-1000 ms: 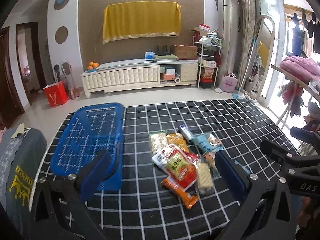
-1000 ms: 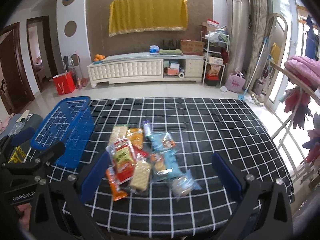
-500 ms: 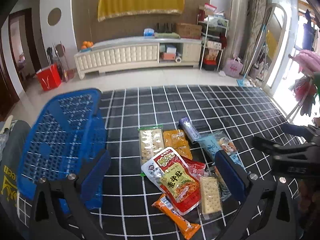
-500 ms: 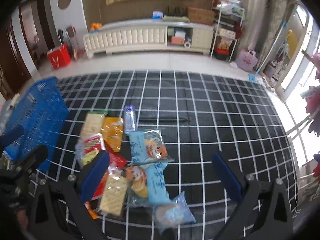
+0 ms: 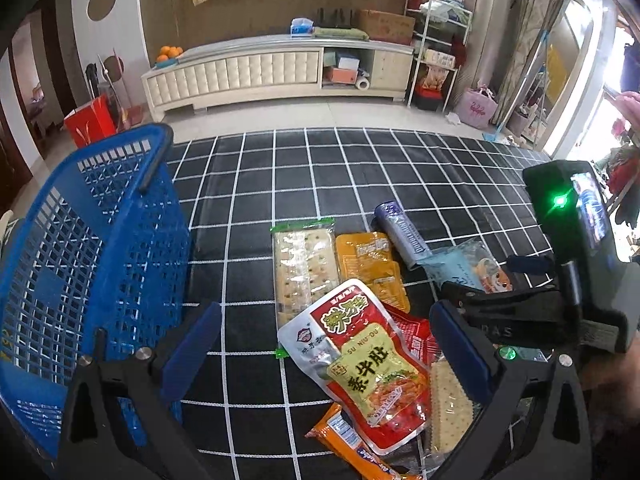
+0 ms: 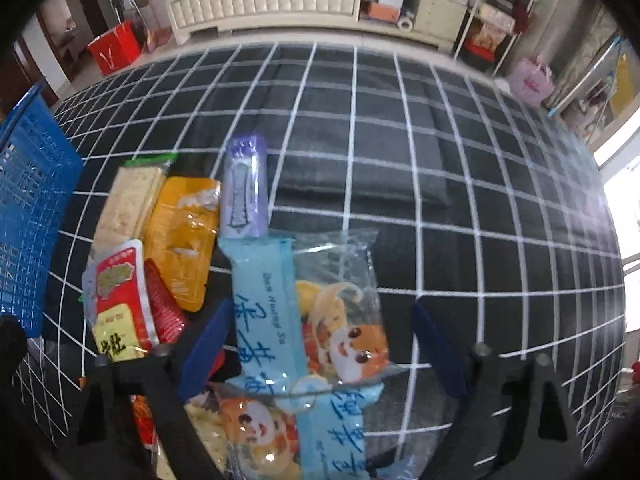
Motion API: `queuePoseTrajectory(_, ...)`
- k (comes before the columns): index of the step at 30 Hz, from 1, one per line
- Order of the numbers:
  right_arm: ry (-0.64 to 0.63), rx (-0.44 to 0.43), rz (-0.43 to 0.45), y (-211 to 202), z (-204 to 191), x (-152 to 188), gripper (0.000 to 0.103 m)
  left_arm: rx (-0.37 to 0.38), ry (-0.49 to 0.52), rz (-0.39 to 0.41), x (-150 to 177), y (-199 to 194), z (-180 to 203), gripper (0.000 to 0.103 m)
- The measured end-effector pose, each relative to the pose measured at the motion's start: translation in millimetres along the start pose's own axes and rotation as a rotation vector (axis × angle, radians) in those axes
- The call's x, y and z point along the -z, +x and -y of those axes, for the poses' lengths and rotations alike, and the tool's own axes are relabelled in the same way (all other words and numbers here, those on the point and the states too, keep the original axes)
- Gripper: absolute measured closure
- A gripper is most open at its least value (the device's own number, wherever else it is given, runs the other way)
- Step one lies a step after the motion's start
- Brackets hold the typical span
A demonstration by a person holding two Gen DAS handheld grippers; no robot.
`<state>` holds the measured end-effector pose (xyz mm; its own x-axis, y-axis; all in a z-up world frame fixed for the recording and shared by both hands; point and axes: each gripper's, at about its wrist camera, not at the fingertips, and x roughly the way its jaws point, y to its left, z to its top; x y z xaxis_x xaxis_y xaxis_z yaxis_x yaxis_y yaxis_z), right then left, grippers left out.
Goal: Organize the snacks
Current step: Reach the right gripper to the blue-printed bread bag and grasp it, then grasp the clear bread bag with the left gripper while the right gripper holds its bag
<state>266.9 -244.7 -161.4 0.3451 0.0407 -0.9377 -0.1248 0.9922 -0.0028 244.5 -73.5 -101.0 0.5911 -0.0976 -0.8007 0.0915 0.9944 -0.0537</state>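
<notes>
A heap of snack packets lies on the black checked tablecloth (image 5: 340, 176). My left gripper (image 5: 326, 354) hangs open just above the red and white pouch (image 5: 360, 360), with a cracker pack (image 5: 304, 264) and an orange packet (image 5: 370, 264) beyond it. The blue basket (image 5: 80, 256) stands at the left. My right gripper (image 6: 320, 352) is open over a light blue packet (image 6: 264, 308) and a clear cartoon bag (image 6: 340, 320); a purple tube (image 6: 244, 192) lies further off. The right gripper's black body (image 5: 560, 288) shows at the left wrist view's right.
Past the table's far edge stand a long white cabinet (image 5: 276, 68), a red bag (image 5: 90, 124) on the floor and a metal shelf rack (image 5: 436, 60). The cloth (image 6: 440, 160) to the right of the heap is bare. A drying rack with clothes is at far right.
Both grippers have moved forward and down toward the snack heap, which now fills the lower part of each view. The basket looms larger at the left. Both grippers stay open.
</notes>
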Motion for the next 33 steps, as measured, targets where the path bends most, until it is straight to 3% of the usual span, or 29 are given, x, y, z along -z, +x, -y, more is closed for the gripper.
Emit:
queuePoseTrajectory(2,0.014,-0.052,0.0,3,3,2,0.03,-0.003,0.0,-0.004,0,2,0,0.0)
queuePoseTrajectory(4,0.033,-0.064,0.027,-1,7,5,0.032,-0.002,0.001,-0.004,1,2,2,0.0)
queuePoseTrajectory(7,0.068,-0.092,0.077,-12,13,10,0.033,0.013,-0.013,-0.009,0,2,3,0.0)
queuePoseTrajectory(12,0.11,-0.117,0.172,-67,27,23,0.033,0.02,-0.013,0.008,0,-20,14,0.0)
queuePoseTrajectory(19,0.152,-0.115,0.259,-125,52,46,0.033,0.063,0.036,0.009,8,-61,52,0.0)
queuePoseTrajectory(23,0.197,-0.1,0.272,-133,66,59,0.033,0.088,0.032,-0.077,14,-59,78,0.0)
queuePoseTrajectory(28,0.288,-0.103,0.251,-130,93,75,0.033,0.175,-0.05,-0.265,23,-21,98,0.0)
queuePoseTrajectory(31,0.3,-0.097,0.243,-130,107,88,0.033,0.208,-0.076,-0.311,26,-5,107,0.0)
queuePoseTrajectory(33,0.303,-0.101,0.238,-129,112,93,0.033,0.19,-0.07,-0.322,24,4,114,0.0)
